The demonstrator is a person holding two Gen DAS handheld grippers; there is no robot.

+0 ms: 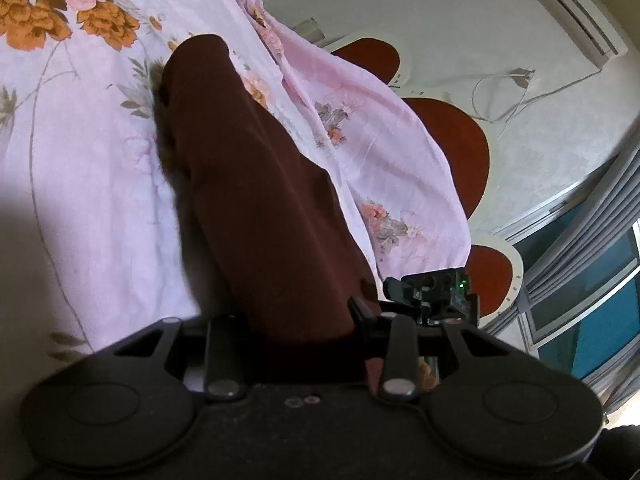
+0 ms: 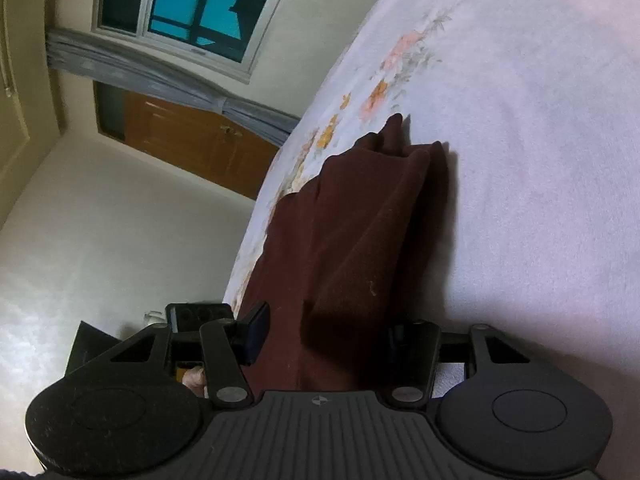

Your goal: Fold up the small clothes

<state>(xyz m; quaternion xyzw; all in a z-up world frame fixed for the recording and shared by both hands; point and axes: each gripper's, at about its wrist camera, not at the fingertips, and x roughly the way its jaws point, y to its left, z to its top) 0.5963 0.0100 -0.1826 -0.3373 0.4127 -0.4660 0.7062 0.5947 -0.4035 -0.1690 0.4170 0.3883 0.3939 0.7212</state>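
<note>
A dark maroon garment (image 1: 256, 200) hangs lengthwise from both grippers, its far end resting on a pink floral bedsheet (image 1: 80, 140). My left gripper (image 1: 296, 320) is shut on one near corner of the garment; the cloth covers its fingertips. In the right wrist view the same garment (image 2: 352, 240) runs from my right gripper (image 2: 324, 340), which is shut on its other near corner, out to the sheet (image 2: 520, 160). The right gripper (image 1: 432, 292) shows at the left wrist view's lower right, and the left gripper (image 2: 196, 320) at the right wrist view's lower left.
The bed edge runs beside the garment in both views. Beyond it are a white headboard with red-brown panels (image 1: 452, 140), grey curtains (image 2: 160, 76), a window (image 2: 208, 4), a wooden door (image 2: 192, 136) and an air conditioner (image 1: 572, 12).
</note>
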